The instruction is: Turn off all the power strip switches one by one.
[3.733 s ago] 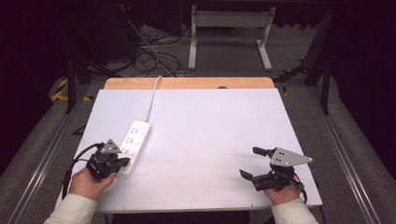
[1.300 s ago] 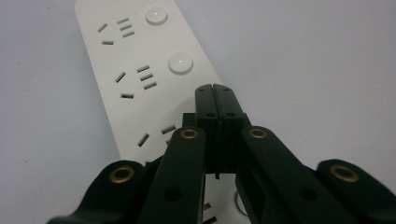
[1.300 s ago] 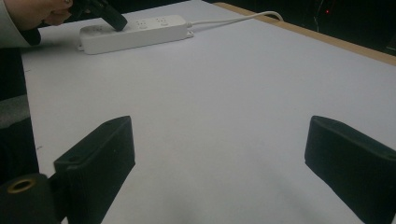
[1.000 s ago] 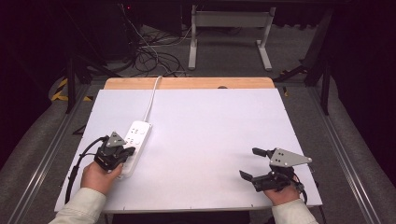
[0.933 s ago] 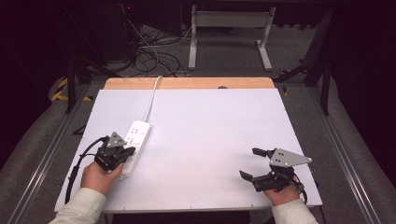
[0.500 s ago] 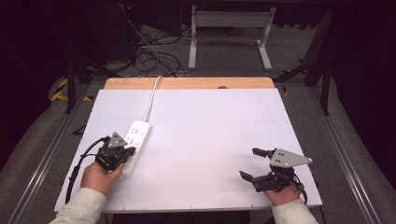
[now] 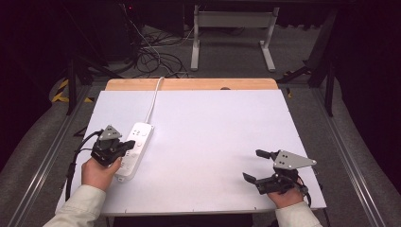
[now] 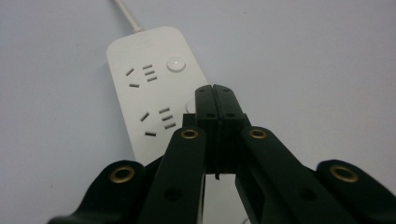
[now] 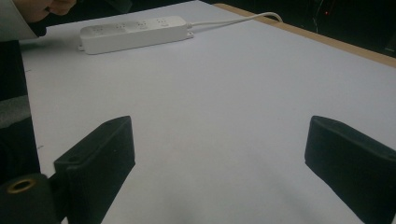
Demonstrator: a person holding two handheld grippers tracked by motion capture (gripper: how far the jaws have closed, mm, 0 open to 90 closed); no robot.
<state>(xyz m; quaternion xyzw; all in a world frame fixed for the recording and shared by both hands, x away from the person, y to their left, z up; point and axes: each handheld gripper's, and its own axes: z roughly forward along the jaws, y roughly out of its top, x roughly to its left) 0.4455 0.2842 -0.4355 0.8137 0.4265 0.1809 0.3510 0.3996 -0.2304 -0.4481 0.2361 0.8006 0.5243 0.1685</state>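
A white power strip [image 7: 135,150] lies lengthwise on the left part of the white table [image 7: 213,127], and its cord [image 7: 153,98] runs off the far edge. My left gripper [image 7: 131,144] hovers over the strip's middle with its jaws pressed together and nothing between them. In the left gripper view the shut tips [image 8: 215,89] sit just short of the round button [image 8: 176,64] on the power strip [image 8: 149,98]. My right gripper [image 7: 251,165] rests near the front right of the table, jaws wide apart and empty. From the right gripper [image 9: 219,144] the power strip [image 9: 133,31] lies far off.
A wooden strip [image 7: 189,84] borders the table's far edge. Beyond it on the floor are tangled cables [image 7: 156,52] and a grey metal frame [image 7: 231,28]. Black cable [image 7: 75,161] trails from the left gripper over the table's left edge.
My left hand has moved a little farther along the power strip toward its button end. The right gripper has stayed where it was, still open.
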